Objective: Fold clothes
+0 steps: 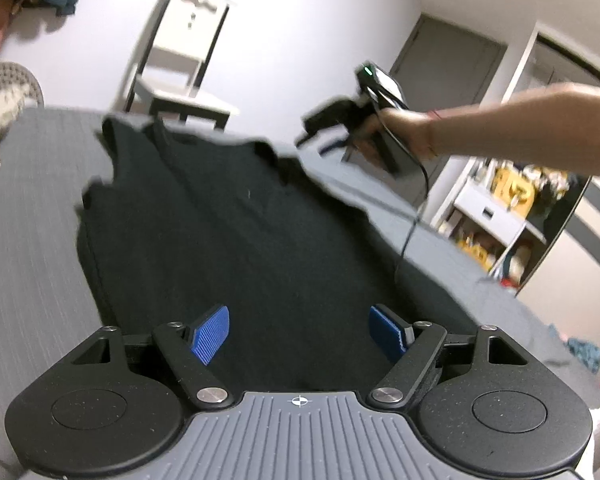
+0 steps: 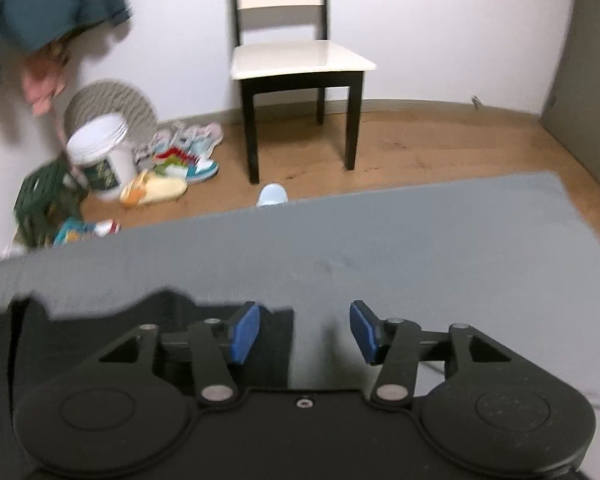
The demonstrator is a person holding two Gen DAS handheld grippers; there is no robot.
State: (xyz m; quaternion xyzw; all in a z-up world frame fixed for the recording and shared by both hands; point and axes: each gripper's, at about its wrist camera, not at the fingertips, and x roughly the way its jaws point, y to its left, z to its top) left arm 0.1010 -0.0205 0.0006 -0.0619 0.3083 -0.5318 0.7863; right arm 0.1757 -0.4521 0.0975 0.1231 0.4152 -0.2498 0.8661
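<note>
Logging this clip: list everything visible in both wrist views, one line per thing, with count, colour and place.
garment: one, black, spread flat on the grey surface
surface: one, grey, under the garment
chair: one, white seat, dark legs, by the far wall
bucket: one, white, on the floor left of the chair
shoes and slippers: several, mixed colours, exact count unclear, beside the bucket
crate: one, dark green, floor at far left
hanging clothes: teal and pink, on the wall, upper left
shelf: one, white, holding yellow items, at right
left gripper: blue pads, open, above the garment
right gripper: blue pads, open, at the garment's edge
forearm: one, holding the right gripper
</note>
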